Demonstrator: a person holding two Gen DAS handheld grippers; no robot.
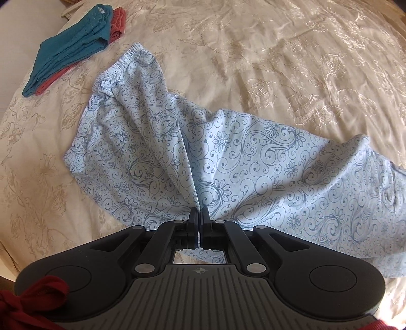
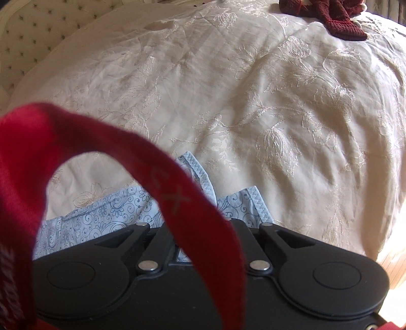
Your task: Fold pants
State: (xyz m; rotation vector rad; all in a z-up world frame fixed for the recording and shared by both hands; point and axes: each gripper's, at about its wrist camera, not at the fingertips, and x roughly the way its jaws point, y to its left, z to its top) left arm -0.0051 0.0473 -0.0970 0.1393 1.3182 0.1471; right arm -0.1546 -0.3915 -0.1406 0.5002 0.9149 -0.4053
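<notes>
Light blue pants [image 1: 177, 152] with a dark swirl and flower print lie rumpled on the cream bedspread [image 1: 279, 50]. Their waistband is at the far left and a leg runs to the right. My left gripper [image 1: 199, 212] is shut on a pinched fold of the pants near their middle edge. In the right wrist view the pants' hems [image 2: 243, 200] bunch just in front of my right gripper [image 2: 200, 223]. A red strap [image 2: 162, 182] hangs across the lens and hides its fingertips. Its arms are drawn in close.
A folded teal garment [image 1: 73, 43] lies on a red one [image 1: 118, 22] at the far left of the bed. A dark red knit garment [image 2: 335, 17] lies at the far right of the bed. A tufted headboard [image 2: 33, 33] is at the left.
</notes>
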